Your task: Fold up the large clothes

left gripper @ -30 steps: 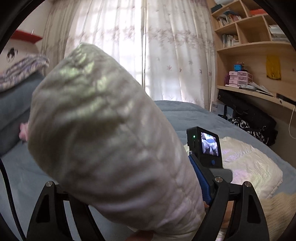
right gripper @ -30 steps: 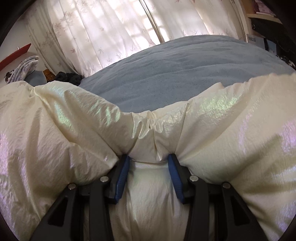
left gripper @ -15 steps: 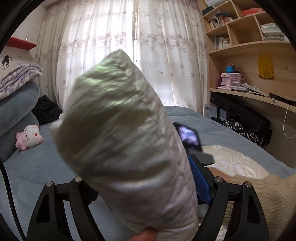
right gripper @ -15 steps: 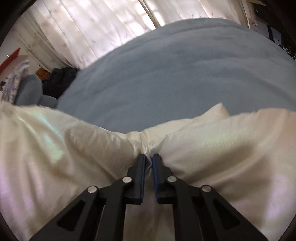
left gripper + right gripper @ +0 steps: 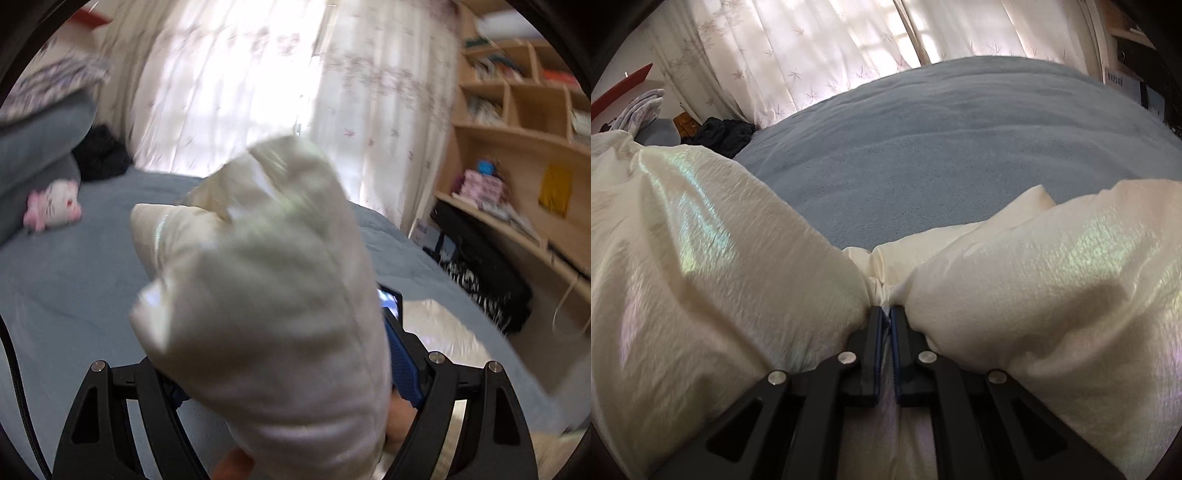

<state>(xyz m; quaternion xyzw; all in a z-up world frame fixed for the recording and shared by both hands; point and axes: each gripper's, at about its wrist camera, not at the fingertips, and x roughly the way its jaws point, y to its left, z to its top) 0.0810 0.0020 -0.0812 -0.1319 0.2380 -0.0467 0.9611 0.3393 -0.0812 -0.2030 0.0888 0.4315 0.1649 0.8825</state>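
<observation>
A blue-grey bed (image 5: 953, 140) carries the cream puffer coat (image 5: 701, 258), a blurred, seemingly plush toy (image 5: 55, 210), and dark clothing (image 5: 724, 134).

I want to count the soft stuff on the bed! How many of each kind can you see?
Puffy shiny cream-white jacket: 1
Small pink-and-white plush cat toy: 1
Dark black bundle of clothing: 1
Big grey-blue cushions: 2
Total: 5

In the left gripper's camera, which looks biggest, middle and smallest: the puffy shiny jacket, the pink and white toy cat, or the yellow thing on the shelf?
1. Puffy shiny cream jacket, though it is nearest the camera.
2. Pink and white plush cat.
3. Yellow thing on the wooden shelf; it is farther away and close to the cat in size, so that order is unsure.
</observation>
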